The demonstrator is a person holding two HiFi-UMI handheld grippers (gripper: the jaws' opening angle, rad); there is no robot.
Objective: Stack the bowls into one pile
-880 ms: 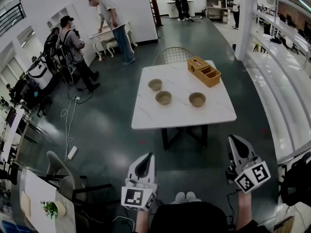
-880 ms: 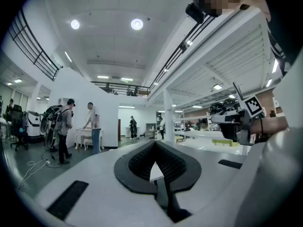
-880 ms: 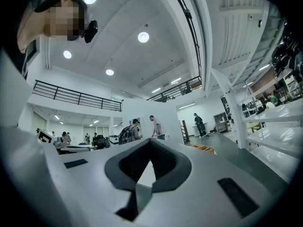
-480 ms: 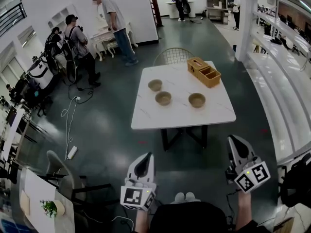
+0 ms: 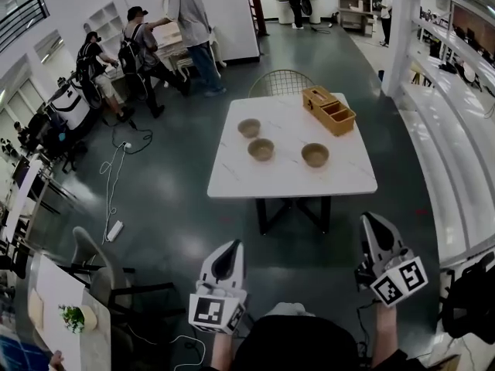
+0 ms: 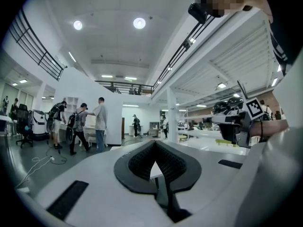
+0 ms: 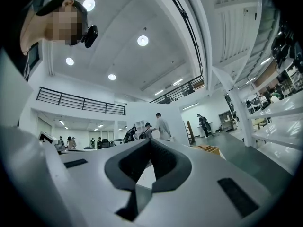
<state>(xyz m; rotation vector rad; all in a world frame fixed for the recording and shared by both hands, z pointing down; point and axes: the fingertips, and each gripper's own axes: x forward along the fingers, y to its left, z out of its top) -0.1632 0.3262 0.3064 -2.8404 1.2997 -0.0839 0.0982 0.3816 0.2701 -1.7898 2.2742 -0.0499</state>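
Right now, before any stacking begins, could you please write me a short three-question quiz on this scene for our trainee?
1. How many bowls stand on the table?
2. True or false: two of the bowls are already stacked.
3. Which describes the left tool and the right tool?
A) each holds a bowl
B) both shut, empty, short of the table
C) both resting on the table

Key: 1) three, all apart; 2) false; 3) B.
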